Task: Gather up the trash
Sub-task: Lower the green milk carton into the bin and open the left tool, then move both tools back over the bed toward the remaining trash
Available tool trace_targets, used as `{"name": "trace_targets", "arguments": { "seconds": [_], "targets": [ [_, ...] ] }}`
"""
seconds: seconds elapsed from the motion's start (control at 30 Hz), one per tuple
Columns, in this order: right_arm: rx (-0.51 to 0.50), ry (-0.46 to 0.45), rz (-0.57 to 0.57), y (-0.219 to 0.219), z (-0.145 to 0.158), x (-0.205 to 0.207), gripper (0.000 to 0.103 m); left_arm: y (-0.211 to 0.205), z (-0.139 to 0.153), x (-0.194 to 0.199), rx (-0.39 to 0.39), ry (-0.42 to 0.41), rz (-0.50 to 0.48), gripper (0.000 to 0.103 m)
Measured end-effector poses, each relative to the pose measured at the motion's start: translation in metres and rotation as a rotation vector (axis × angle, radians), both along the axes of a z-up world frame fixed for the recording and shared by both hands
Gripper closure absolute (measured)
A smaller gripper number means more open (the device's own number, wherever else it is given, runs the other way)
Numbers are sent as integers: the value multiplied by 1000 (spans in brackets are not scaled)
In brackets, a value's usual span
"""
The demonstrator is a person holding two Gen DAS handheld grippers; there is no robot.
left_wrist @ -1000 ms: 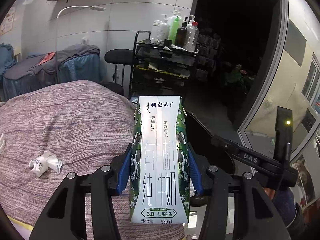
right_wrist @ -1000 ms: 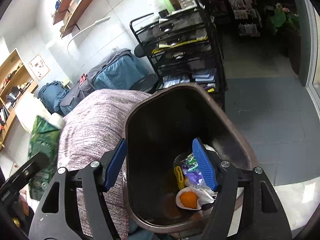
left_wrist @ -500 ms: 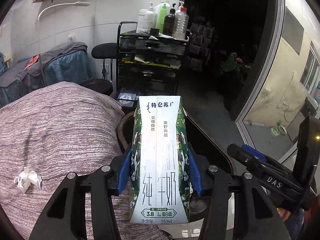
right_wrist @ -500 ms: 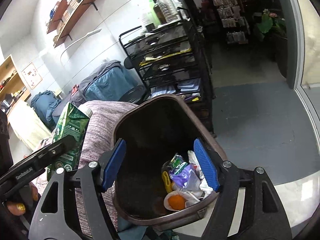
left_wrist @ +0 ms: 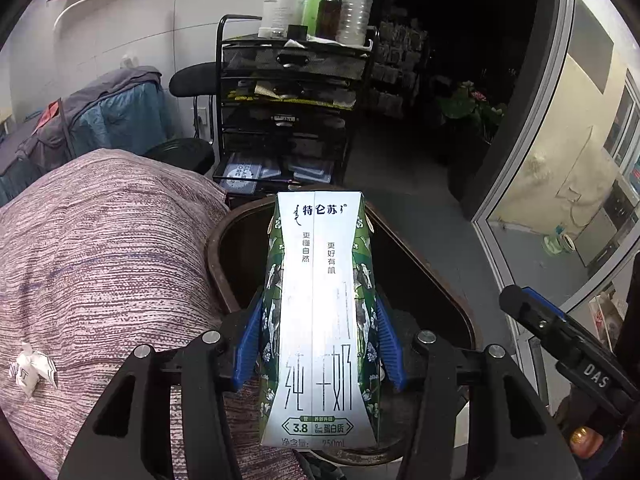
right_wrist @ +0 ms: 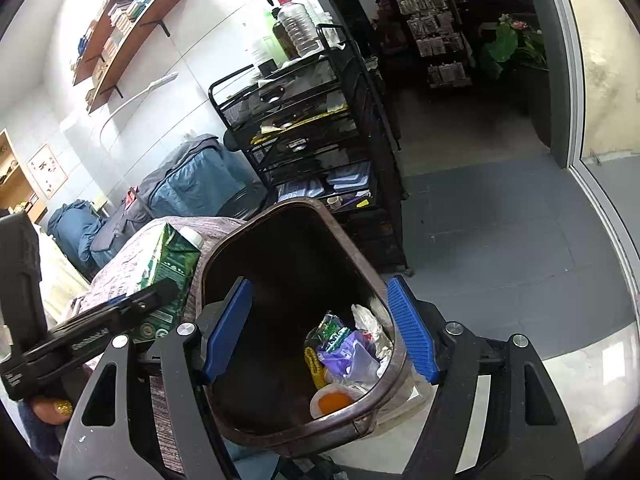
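left gripper (left_wrist: 318, 340) grips milk carton (left_wrist: 320, 320); right gripper (right_wrist: 320, 328) gapes over bin (right_wrist: 224, 256) (wrappers (right_wrist: 348, 348) inside).

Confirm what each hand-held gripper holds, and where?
Left hand-held gripper: milk carton, pads on its two narrow sides, lower half. Right hand-held gripper: nothing, open over bin.

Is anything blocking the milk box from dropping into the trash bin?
Nothing visible does. The left gripper holds the milk carton just above the open brown bin. The bin has no lid on, and the trash inside sits low at one end.
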State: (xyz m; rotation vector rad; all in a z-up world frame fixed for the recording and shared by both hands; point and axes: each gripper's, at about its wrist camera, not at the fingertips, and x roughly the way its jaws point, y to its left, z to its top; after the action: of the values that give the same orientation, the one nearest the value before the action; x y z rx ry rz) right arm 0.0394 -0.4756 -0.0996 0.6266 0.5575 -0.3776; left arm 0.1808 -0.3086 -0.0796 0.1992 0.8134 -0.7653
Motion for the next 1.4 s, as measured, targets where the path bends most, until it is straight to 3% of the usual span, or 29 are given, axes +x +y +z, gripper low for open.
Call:
{"name": "trace_targets", "arguments": {
  "seconds": [0.17, 0.37, 0.5, 1.03, 1.4],
  "targets": [
    [0, 1, -2, 0, 0, 0, 32, -1, -3, -1, 21, -18, -2, 51],
    [4, 3, -2, 1, 1, -1, 32, 3, 7, -9, 0, -92, 6, 21],
    [0, 3, -4, 1, 2, -1, 31, 10, 18, -15, -27, -135, 17, 9],
    [-18, -21, 51, 21, 13, 9, 24, 61, 55, -46, -113, -255, 78, 6],
    [-30, -35, 180, 58, 28, 37, 23, 120, 60, -47, -94, -272, 175, 6]
  ]
}}
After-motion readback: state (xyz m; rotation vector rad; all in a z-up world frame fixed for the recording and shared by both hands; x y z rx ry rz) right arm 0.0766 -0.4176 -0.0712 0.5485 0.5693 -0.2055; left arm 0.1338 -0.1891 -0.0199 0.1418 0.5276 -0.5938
